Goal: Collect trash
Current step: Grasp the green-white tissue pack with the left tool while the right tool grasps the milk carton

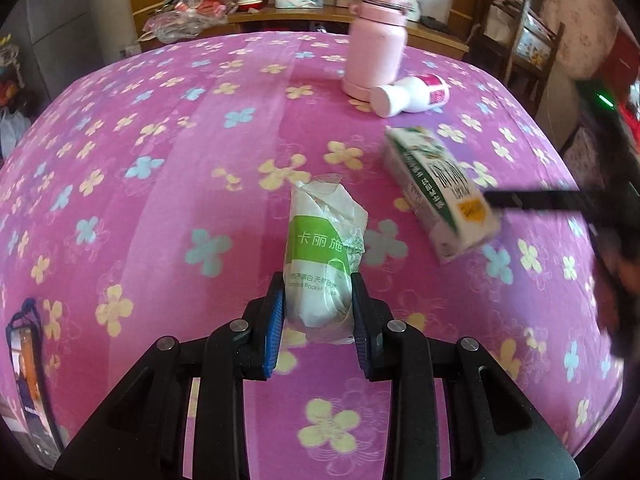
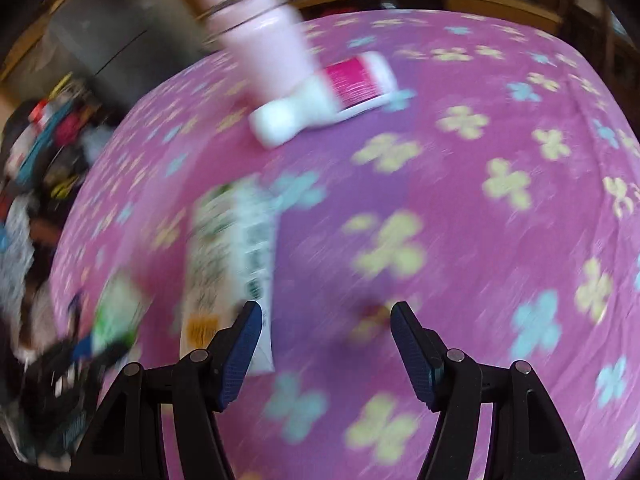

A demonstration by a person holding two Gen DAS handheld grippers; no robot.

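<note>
the crumpled white-and-green plastic tissue packet (image 1: 322, 258) sits pinched between the blue pads of the left gripper (image 1: 318, 308), above the pink flowered cloth (image 1: 160, 128). it looks light, soft and crushable, best held across its middle. the right gripper (image 2: 326, 334) is spread, empty, beside the white-and-green milk carton (image 2: 232, 256), which looks stiffer; its contents can't be told. a pink flask (image 1: 378, 36) stands closed.

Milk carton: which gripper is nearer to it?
Right. The right gripper is open with one finger beside the milk carton; the left gripper is apart, shut on the tissue pack.
</note>
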